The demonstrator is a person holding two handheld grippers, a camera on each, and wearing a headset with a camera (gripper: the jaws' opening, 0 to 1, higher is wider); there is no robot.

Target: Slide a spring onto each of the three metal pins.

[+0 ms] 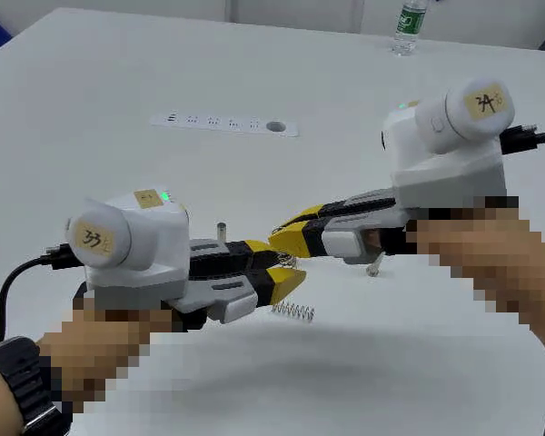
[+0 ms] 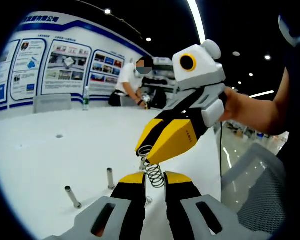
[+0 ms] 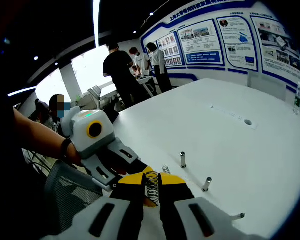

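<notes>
A small steel spring [image 2: 154, 171] is held in the air between both grippers. My left gripper [image 2: 155, 178] is shut on its lower coils, and my right gripper [image 3: 151, 184] is shut on the same spring [image 3: 151, 186] from the other side. In the head view the left gripper [image 1: 280, 270] and the right gripper [image 1: 284, 240] meet tip to tip above the table. A second spring [image 1: 293, 312] lies loose on the table under them. Three short metal pins [image 3: 183, 159] [image 3: 206, 184] [image 3: 237, 216] are on the table, and one pin [image 1: 222, 232] stands upright behind the left gripper.
A white power strip [image 1: 223, 123] lies further back on the white table [image 1: 91, 109], and a plastic bottle [image 1: 409, 27] stands at the far edge. People stand at another bench in the background [image 3: 121, 70]. A mesh chair back [image 3: 70, 190] is beside the table.
</notes>
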